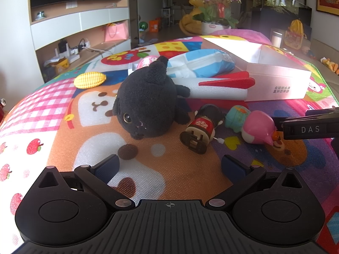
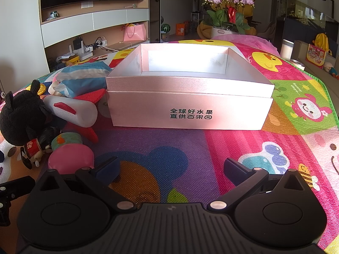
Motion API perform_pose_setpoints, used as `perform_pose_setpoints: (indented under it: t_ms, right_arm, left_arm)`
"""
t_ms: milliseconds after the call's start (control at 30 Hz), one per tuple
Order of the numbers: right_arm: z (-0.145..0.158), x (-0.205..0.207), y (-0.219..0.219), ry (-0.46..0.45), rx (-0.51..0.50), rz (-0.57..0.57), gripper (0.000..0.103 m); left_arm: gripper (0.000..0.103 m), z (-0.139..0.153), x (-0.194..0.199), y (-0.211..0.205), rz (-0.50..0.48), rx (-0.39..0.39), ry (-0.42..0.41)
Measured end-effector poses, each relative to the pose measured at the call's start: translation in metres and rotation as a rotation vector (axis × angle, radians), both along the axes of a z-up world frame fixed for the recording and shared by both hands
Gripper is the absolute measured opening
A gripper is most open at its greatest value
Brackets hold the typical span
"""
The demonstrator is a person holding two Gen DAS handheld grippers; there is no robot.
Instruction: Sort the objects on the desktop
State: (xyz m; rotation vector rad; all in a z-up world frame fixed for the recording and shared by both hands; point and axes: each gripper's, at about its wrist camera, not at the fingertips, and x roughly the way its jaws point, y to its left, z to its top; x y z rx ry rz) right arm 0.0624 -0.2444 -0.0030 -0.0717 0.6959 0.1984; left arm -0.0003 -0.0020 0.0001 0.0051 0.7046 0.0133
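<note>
Bright cartoon foam mat (image 1: pixel 53 114) holds a soft black plush cat (image 1: pixel 146 105); light and squashy, best pinched mid-body. Left gripper (image 1: pixel 169 166) and right gripper (image 2: pixel 170 168) both gape, empty.

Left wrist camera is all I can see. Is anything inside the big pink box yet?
Observer: No toys show inside the pink box. Its far floor looks bare; the front wall hides the near floor.
Operator: Is the other gripper holding something?
Observer: No. The right gripper is open, holds nothing, and points straight at the box.
</note>
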Motion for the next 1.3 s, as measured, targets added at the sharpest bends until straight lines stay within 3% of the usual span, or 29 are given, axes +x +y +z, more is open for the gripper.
perform_pose_setpoints:
  t_ms: [433,600,767,967,1067,1133,1200,1300]
  right_arm:
    - [-0.001,0.001,0.0,0.004,0.001,0.0,0.103]
    - [0.005,0.011,-0.001,0.074,-0.016,0.009,0.103]
    - [0.009,-0.015,-0.002,0.1,-0.015,0.002,0.103]
    - [0.013,-0.034,-0.01,0.118,-0.005,0.074,0.103]
    - [0.022,-0.047,-0.011,0.073,0.069,0.135,0.103]
    - [0.027,-0.05,-0.001,0.039,0.055,0.177,0.103]
    - [0.028,-0.049,0.009,0.013,0.03,0.204,0.103]
    - [0.029,-0.04,0.021,0.044,0.035,0.278,0.103]
  left_arm:
    - [0.103,0.0,0.0,0.0,-0.001,0.0,0.006]
    - [0.103,0.001,0.004,0.0,-0.006,0.0,0.033]
    - [0.103,0.002,0.003,0.0,-0.007,0.001,0.034]
    - [0.103,0.002,0.003,0.0,-0.005,0.001,0.038]
    - [0.103,0.004,0.003,0.004,-0.033,-0.006,0.045]
    - [0.103,0.006,0.002,0.009,-0.047,-0.024,0.046]
    - [0.103,0.009,0.001,0.015,-0.009,-0.042,0.044]
    - [0.103,0.017,0.001,0.022,0.017,-0.056,0.019]
